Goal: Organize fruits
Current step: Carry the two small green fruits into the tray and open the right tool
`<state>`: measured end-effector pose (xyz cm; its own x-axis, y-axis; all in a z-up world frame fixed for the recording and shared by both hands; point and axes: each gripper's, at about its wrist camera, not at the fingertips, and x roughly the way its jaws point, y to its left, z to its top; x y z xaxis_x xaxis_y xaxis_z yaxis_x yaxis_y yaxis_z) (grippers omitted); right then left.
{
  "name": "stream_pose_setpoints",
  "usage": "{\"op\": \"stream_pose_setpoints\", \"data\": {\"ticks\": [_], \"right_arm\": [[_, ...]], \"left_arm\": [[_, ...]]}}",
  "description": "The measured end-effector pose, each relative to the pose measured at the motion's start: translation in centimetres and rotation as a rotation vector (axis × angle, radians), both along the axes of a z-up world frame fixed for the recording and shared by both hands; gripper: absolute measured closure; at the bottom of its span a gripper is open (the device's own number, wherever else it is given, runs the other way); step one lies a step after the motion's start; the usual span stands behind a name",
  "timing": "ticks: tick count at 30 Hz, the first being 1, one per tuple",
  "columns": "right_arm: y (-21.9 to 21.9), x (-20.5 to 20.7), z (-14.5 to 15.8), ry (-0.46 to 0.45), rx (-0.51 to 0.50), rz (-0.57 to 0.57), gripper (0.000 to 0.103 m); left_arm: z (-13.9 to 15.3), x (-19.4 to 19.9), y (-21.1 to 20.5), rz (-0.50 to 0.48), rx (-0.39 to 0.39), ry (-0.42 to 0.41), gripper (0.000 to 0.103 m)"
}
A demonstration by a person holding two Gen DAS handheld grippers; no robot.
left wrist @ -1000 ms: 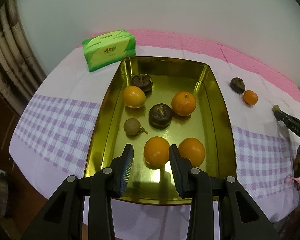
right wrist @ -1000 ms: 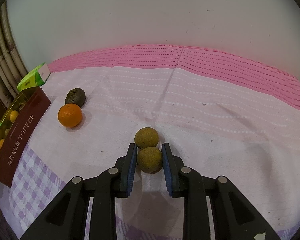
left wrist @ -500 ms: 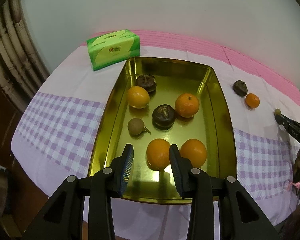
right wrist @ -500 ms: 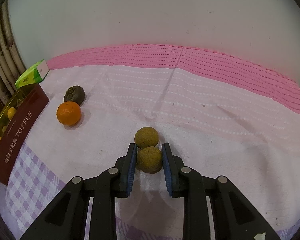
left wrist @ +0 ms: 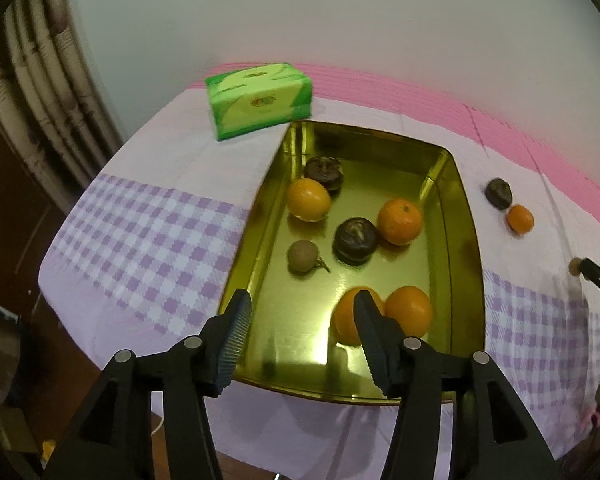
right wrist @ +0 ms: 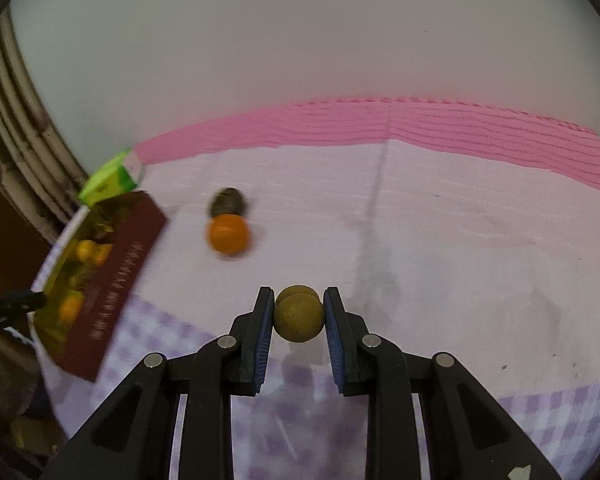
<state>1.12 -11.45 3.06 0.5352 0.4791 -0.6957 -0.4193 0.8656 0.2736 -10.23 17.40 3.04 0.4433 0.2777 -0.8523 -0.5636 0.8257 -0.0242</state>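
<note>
My right gripper (right wrist: pixel 299 314) is shut on a small brown-green round fruit (right wrist: pixel 299 319) and holds it above the cloth. A second such fruit (right wrist: pixel 298 291) peeks out right behind it. An orange (right wrist: pixel 228 234) and a dark fruit (right wrist: pixel 227 201) lie on the cloth to the left. My left gripper (left wrist: pixel 300 330) is open and empty above the near end of the gold tray (left wrist: pixel 458 216). The tray holds several oranges, two dark fruits and a small brown fruit (left wrist: pixel 302 255). The right gripper's tip (left wrist: pixel 596 276) shows at the right edge.
A green tissue pack (left wrist: pixel 258 98) stands behind the tray's far left corner. The tray's dark red side wall (right wrist: pixel 118 284) shows at the left in the right wrist view. The table drops off at the left and near edges. A white wall lies behind.
My right gripper has lifted the small fruit off the cloth and swung left. My left gripper has opened wider and shifted left, away from the near orange.
</note>
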Motion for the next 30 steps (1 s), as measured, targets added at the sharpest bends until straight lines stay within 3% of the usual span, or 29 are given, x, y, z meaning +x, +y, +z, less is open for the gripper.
{"op": "stream_pose_setpoints", "data": {"ticks": [7, 16, 30], "right_arm": [[4.2, -1.7, 3.0, -0.021, 0.061, 0.105, 0.08], [11.6, -2.2, 6.0, -0.05, 0.078, 0.25, 0.08], [21.3, 1.3, 4.2, 0.004, 0.061, 0.349, 0.08]], "left_arm": [[0.3, -0.4, 0.4, 0.034, 0.013, -0.003, 0.047], [1.0, -0.9, 1.0, 0.088, 0.05, -0.009, 0.036], [1.2, -1.4, 2.0, 0.134, 0.055, -0.009, 0.033]]}}
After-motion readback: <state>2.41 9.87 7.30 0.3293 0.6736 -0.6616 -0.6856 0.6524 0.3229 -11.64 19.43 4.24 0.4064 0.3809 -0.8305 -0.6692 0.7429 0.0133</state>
